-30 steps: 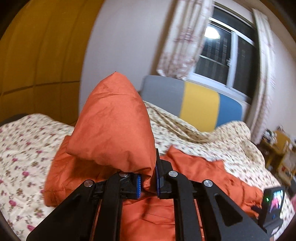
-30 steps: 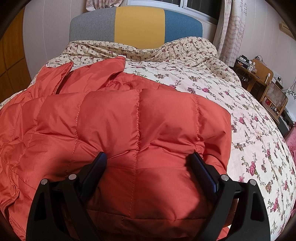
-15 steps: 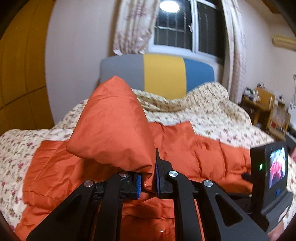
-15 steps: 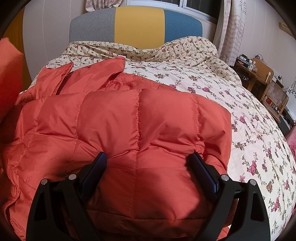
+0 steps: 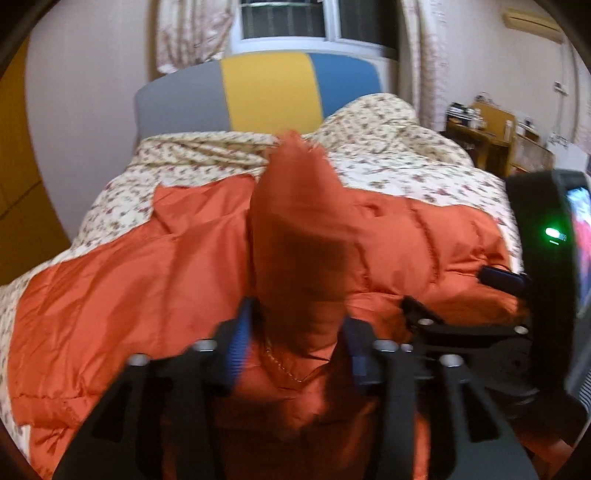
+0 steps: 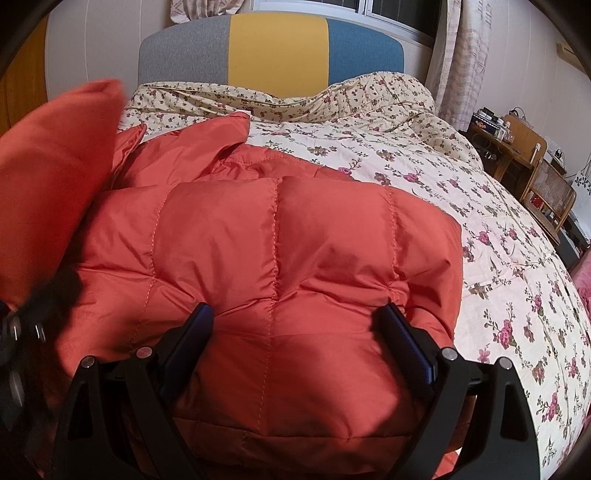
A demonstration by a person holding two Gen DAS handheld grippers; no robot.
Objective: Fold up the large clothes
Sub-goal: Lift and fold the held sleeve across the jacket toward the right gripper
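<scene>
An orange quilted down jacket [image 6: 280,251] lies spread on the floral bed [image 6: 498,236]. My right gripper [image 6: 299,325] is open wide, its jaws resting on either side of a puffy folded part near the jacket's front edge. My left gripper [image 5: 295,332] has its jaws parted around a raised orange sleeve end [image 5: 299,229] that stands between the blue pads; the view is blurred. The sleeve also shows at the left of the right wrist view [image 6: 51,184]. The right gripper's body shows at the right of the left wrist view [image 5: 546,266].
A grey, yellow and blue headboard [image 6: 273,48] stands at the far end under a curtained window [image 5: 284,18]. A wooden desk and chair [image 6: 532,166] stand right of the bed. A yellow wardrobe [image 5: 14,166] is at the left.
My left gripper has swung right over the jacket with the sleeve and its jaws have opened from a tight pinch. The sleeve has entered the right view. The right gripper has stayed still.
</scene>
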